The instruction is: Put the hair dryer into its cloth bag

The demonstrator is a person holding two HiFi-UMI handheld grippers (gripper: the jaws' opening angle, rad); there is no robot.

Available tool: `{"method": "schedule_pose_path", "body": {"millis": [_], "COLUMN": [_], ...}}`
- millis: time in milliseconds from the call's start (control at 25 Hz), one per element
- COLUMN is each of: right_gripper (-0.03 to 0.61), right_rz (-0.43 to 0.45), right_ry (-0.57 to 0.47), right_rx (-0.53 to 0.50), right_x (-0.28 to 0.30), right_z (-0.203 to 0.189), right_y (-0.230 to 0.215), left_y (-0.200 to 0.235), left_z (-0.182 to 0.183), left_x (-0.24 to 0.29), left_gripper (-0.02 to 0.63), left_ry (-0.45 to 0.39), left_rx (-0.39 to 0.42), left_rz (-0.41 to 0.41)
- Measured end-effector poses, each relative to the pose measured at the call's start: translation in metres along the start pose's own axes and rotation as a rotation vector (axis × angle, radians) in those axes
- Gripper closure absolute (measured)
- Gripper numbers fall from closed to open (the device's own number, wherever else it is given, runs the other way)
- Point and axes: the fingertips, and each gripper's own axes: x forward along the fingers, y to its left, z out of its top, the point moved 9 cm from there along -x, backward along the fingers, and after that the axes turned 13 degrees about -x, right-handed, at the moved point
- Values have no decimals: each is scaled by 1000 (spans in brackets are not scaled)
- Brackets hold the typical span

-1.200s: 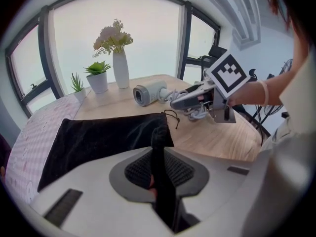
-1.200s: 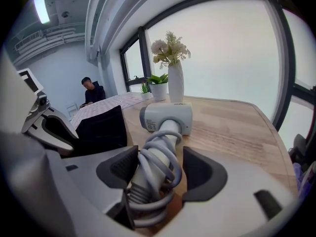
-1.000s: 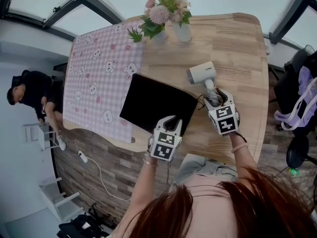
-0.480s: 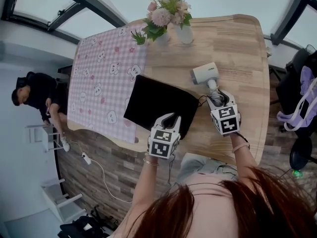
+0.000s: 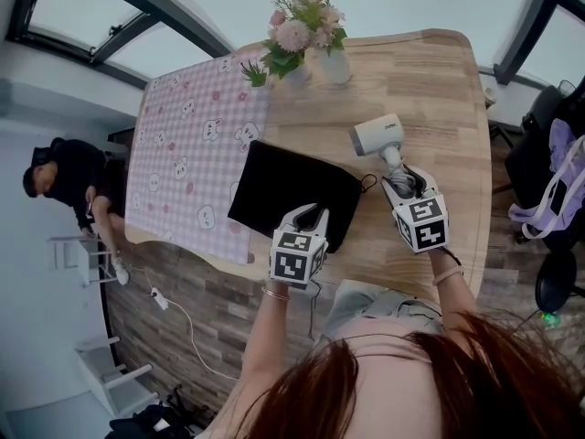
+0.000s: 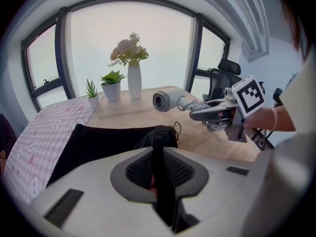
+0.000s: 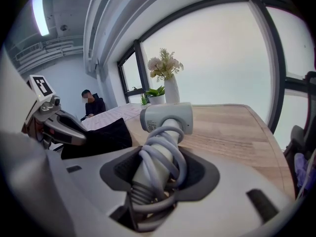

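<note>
The black cloth bag (image 5: 288, 190) lies flat on the wooden table (image 5: 439, 99). My left gripper (image 5: 309, 216) is shut on the bag's near edge; black fabric (image 6: 159, 149) is pinched between the pads and raised a little. The white hair dryer (image 5: 377, 135) has its head pointing away from me and its cord wound round the handle (image 7: 160, 157). My right gripper (image 5: 404, 183) is shut on that handle after its jaws have just been closing round it. From the left gripper view the dryer (image 6: 165, 101) hangs just right of the bag's mouth.
A pink checked cloth (image 5: 183, 154) covers the table's left part, under the bag's far side. A white vase of flowers (image 5: 334, 58) and a small potted plant (image 5: 292, 69) stand at the far edge. A person in black (image 5: 64, 176) is beyond the left edge, and a chair (image 5: 548, 172) is at the right.
Both grippers have risen slightly. The left one has lifted the bag's near edge, and the right jaws have closed in on the dryer's handle.
</note>
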Motion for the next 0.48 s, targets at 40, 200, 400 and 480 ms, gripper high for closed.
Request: {"method": "schedule_pose_path", "body": {"millis": [40,200,400,480], "right_gripper": [371,371,371,371], "right_rz": [2,18,56,71], "right_ry": [-3,-7,-19,-22], "right_rx": [0,-6,-23,-31], "right_x": [-3,-15,-32,-38], "right_z": [0,-1,0,1], "right_y": [1,4,10,13], "left_y": [0,0,2,2], "left_z": [0,1,3,3], "left_x": [0,-2,-3,-2], "left_gripper": [557,557,557,557], "left_ry": [-1,-6,-11,-11], "left_rx": [1,-4,-7,-9], "left_rz": [1,2,1,1]}}
